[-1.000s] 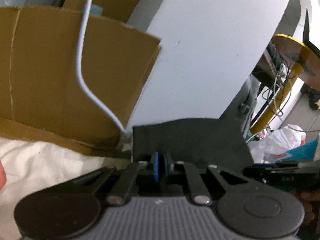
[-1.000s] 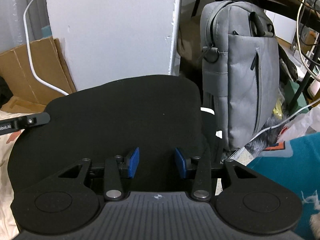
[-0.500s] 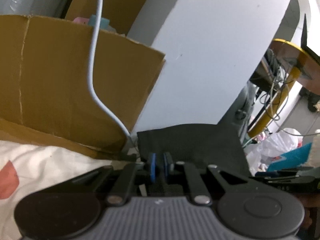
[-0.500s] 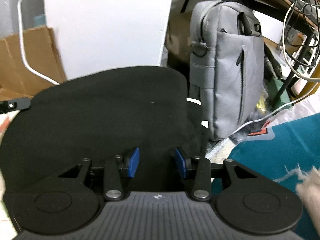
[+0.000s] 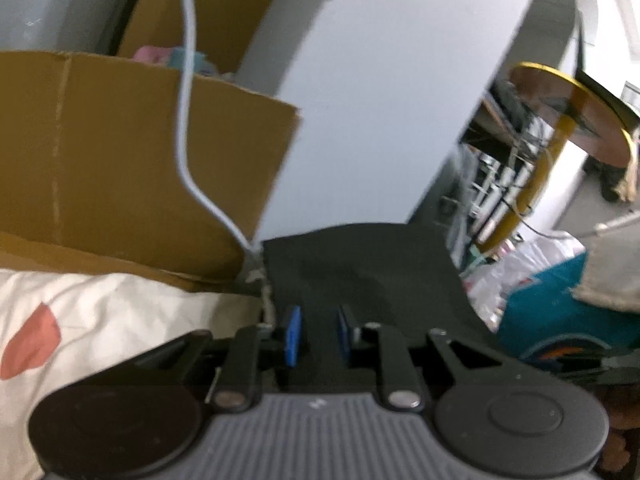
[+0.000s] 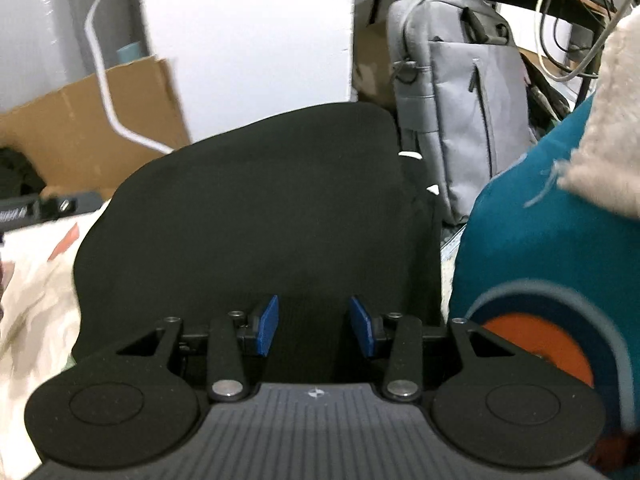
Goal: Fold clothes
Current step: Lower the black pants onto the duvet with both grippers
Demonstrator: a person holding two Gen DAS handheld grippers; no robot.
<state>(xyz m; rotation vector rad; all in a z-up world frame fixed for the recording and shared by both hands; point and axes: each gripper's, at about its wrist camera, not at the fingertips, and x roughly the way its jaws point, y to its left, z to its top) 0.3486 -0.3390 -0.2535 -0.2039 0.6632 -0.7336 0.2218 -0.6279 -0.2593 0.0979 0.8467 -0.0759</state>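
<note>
Left wrist view: the left gripper is standing with its blue pads parted by a narrow gap, and the black garment is lying flat between and beyond them. Whether the pads are touching the cloth cannot be told; they are not pinching it. Half a second earlier these pads were nearly closed together, so the gap is wider now.

In the right wrist view, the right gripper is sitting released, its pads well apart over the same black garment; this gap is matching the earlier frame. No cloth is caught between them.

The garment is a smooth, matte, dark knit with a rounded far edge, spread over a cream bedsheet bearing pink-red blotches. Since the earlier frame a teal cushion with an orange disc and a fuzzy beige cloth is filling more of the right wrist view.

Behind the garment, a white pillar is rising, a brown corrugated cardboard box is standing beside it, and a white cable is hanging down across the box. A grey fabric backpack is standing upright just beside the pillar.
</note>
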